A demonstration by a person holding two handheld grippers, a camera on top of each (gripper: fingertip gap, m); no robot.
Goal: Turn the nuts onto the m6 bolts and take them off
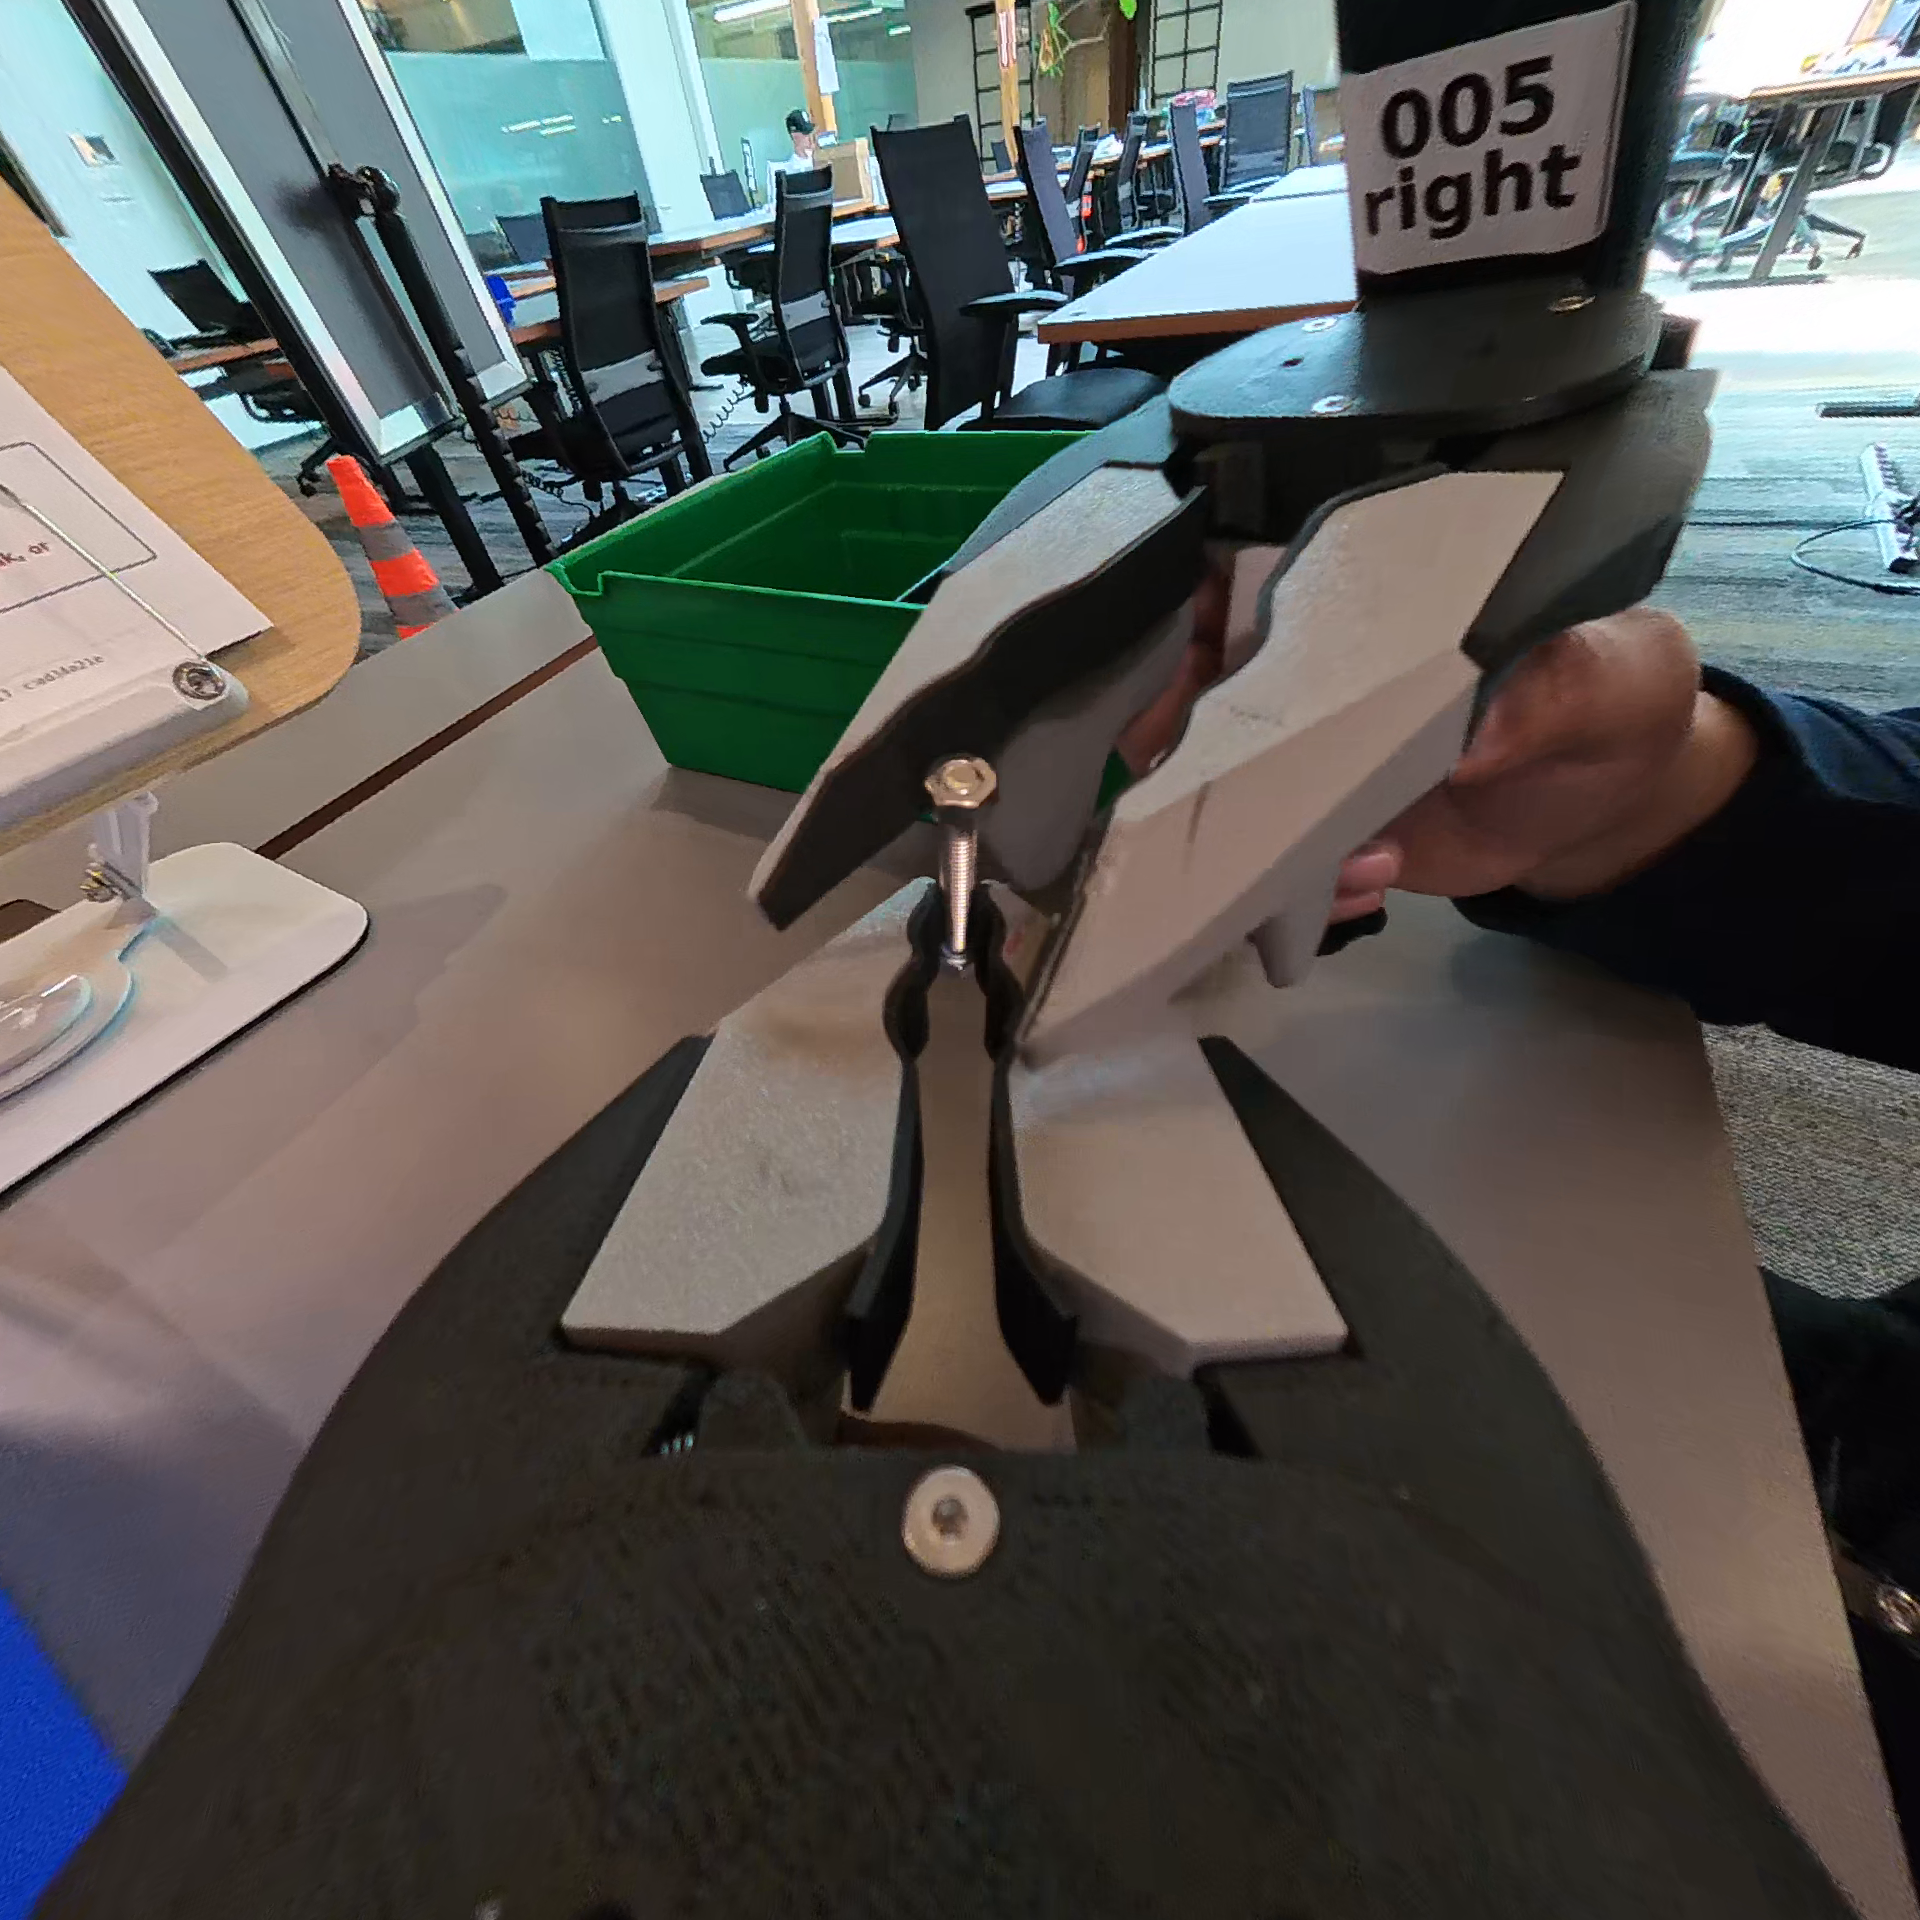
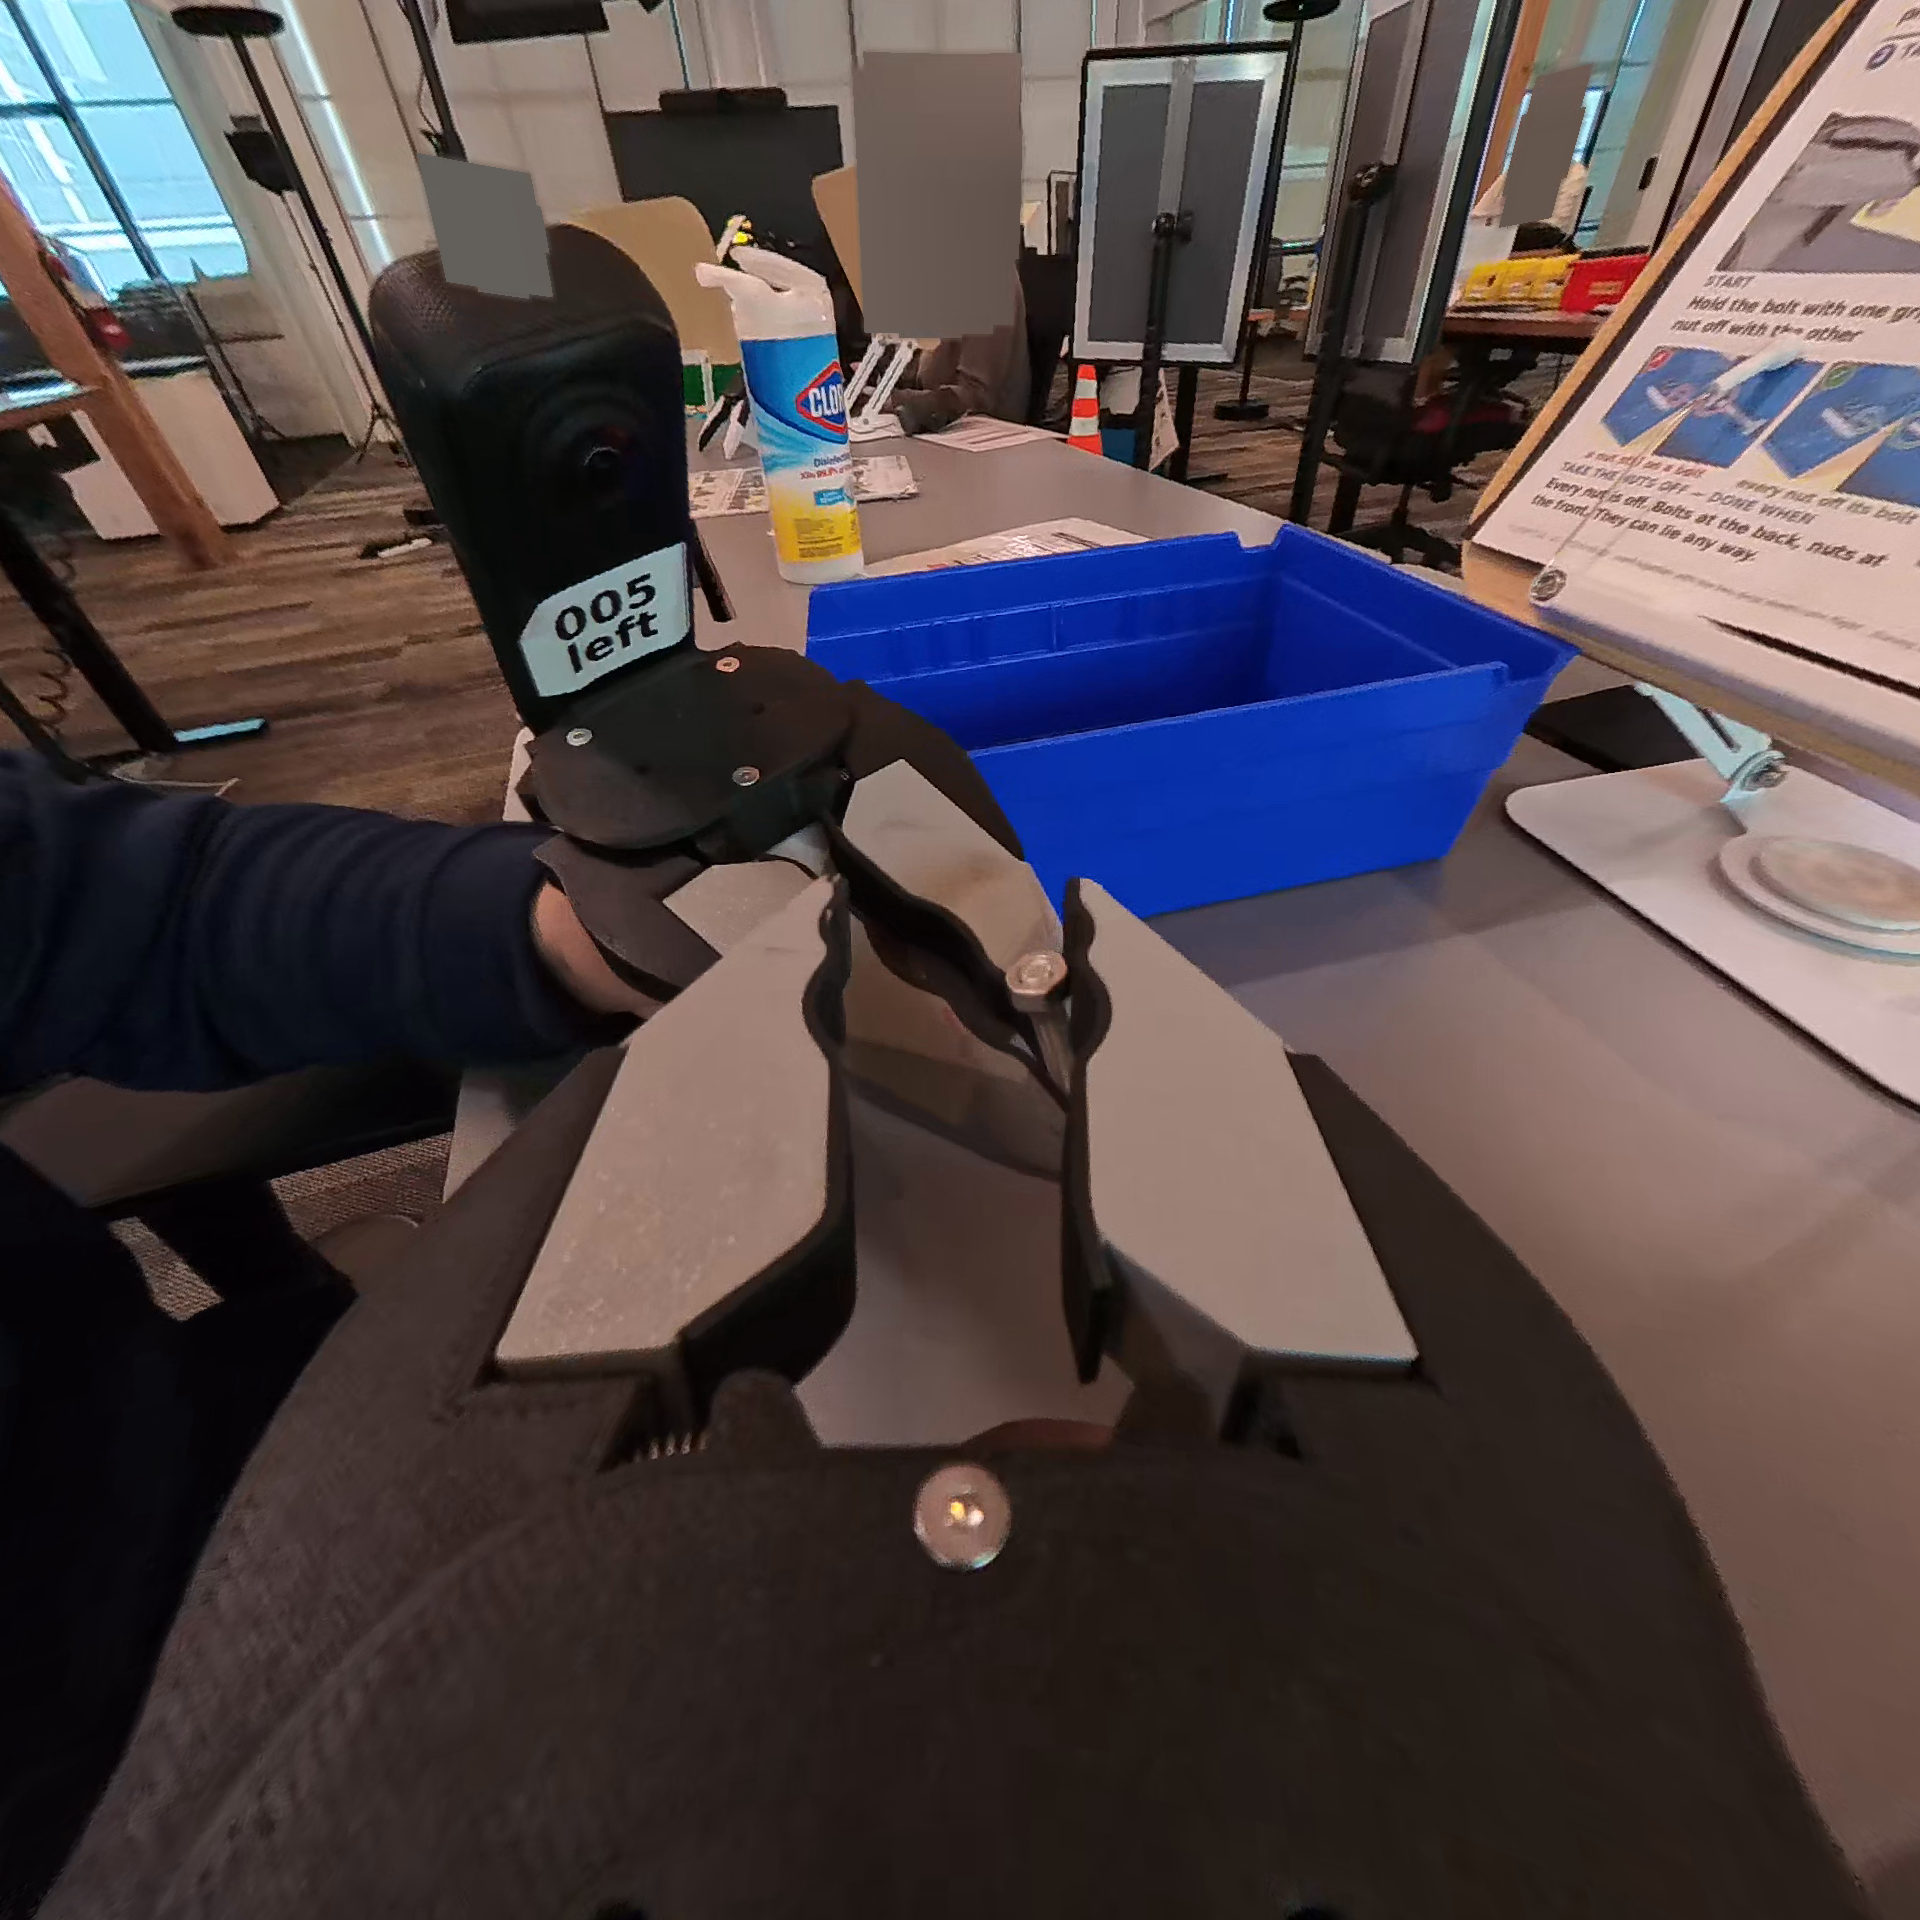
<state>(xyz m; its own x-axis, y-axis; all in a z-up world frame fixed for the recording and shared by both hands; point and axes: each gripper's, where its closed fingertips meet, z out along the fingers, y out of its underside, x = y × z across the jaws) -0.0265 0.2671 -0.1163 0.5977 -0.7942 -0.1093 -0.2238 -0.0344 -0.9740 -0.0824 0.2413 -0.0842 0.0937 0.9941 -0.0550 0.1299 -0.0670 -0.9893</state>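
Observation:
A silver bolt [image 1: 958,873] stands upright above the grey table [image 1: 499,935], with a hex piece [image 1: 961,784] at its top end. I cannot tell whether that piece is the head or a nut. My left gripper [image 1: 956,935] is shut on the bolt's lower end. My right gripper [image 2: 956,925] is open and comes in from the right, with one finger on each side of the bolt's top. In the right wrist view the hex piece [image 2: 1037,974] sits close to the inner face of the right-hand finger [image 2: 1195,1143]. The left gripper [image 2: 1023,1039] holds the bolt from the left.
A green bin [image 1: 748,644] stands behind the grippers in the left wrist view, and a blue bin [image 2: 1195,748] in the right wrist view. An instruction board on a stand [image 2: 1714,416] is beside the blue bin. A spray bottle [image 2: 805,416] stands farther back. The tips of one gripper are about 6 cm away from the tips of the other.

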